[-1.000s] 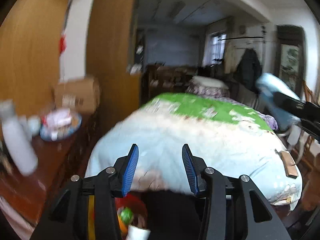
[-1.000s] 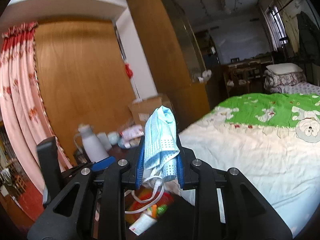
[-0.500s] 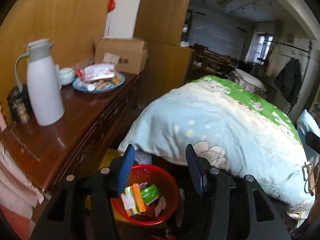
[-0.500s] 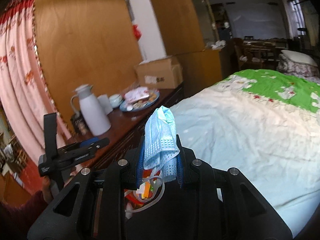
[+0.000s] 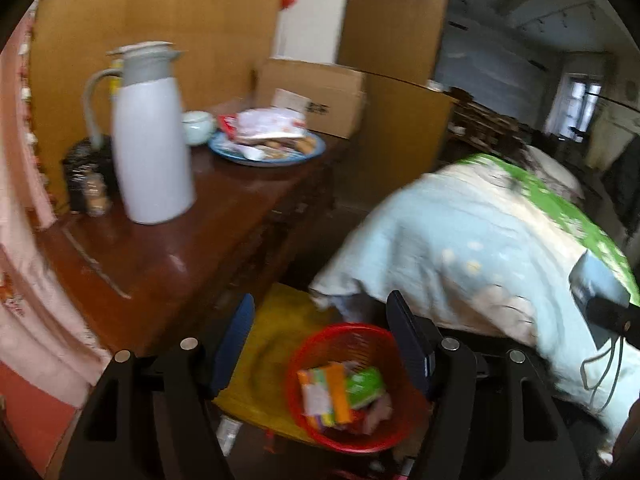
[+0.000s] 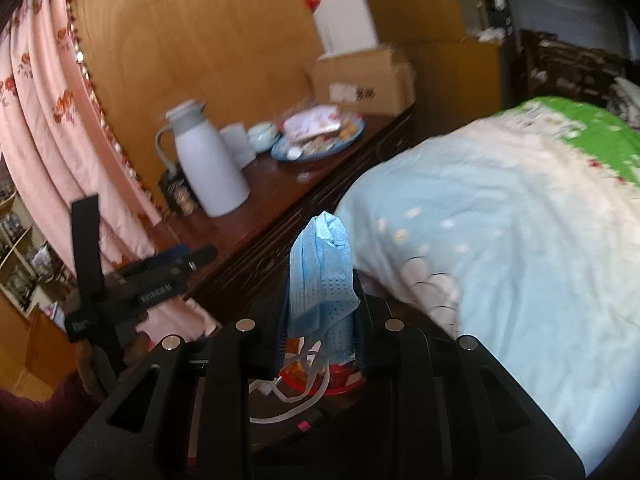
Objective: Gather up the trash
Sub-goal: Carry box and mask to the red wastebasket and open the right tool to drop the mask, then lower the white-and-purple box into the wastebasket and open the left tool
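Right hand-held gripper [image 6: 319, 320] pinching the blue face mask [image 6: 320, 276], now swung down above the red trash basket [image 5: 320, 344] beside the desk [image 5: 168, 248]; release seems near. Left hand-held gripper [image 5: 320, 336] spread, empty.

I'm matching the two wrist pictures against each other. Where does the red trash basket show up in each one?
Left wrist: the red basket sits low in the middle, between the open fingers of the left gripper, with colourful packets inside.
Right wrist: only a sliver of its rim shows at the bottom centre, behind the right gripper and the blue face mask it holds.
Shared landmark: the white jug on the wooden sideboard.
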The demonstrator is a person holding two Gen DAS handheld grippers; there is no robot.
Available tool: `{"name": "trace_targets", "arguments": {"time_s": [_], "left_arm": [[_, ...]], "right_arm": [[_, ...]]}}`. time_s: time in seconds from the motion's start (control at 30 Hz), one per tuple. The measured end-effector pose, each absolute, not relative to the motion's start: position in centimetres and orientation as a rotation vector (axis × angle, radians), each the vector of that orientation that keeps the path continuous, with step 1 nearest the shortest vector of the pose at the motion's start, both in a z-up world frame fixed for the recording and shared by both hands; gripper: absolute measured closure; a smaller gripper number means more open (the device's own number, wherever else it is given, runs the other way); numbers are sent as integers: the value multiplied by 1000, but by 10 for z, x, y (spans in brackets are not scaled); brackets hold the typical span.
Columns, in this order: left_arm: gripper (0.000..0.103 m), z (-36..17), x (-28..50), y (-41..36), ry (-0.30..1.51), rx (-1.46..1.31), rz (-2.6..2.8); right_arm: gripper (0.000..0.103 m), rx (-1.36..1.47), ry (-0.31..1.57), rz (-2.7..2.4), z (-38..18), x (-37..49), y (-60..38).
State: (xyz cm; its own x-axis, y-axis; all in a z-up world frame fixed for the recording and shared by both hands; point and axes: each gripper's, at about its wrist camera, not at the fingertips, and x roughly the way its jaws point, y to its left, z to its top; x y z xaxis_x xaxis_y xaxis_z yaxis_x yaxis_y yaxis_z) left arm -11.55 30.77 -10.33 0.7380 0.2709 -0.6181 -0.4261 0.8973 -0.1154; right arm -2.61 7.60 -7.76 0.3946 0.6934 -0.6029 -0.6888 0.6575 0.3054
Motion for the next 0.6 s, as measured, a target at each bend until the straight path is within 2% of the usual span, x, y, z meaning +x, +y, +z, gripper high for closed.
{"name": "trace_targets", "arguments": {"time_s": [0.2, 0.37, 0.4, 0.43, 0.47, 0.5, 0.53, 0.6], "left_arm": [[33, -118, -129, 362, 696, -248, 594], [33, -110, -154, 410, 673, -226, 760], [30, -111, -159, 415, 678, -204, 792], [27, -117, -163, 422, 694, -177, 836], [26, -126, -168, 429, 724, -149, 884], [26, -140, -172, 436, 758, -135, 909], [26, -152, -176, 442, 788, -133, 919], [26, -193, -187, 457, 873, -140, 929]], "right_arm": [[75, -53, 881, 927, -103, -7, 127], [70, -112, 963, 982, -119, 1, 165], [65, -126, 977, 986, -124, 2, 171], [55, -140, 984, 983, -129, 2, 176], [49, -155, 992, 975, -134, 3, 181], [39, -164, 1001, 968, -139, 4, 185], [36, -171, 1011, 963, -143, 5, 189], [35, -184, 1029, 952, -149, 6, 193]]}}
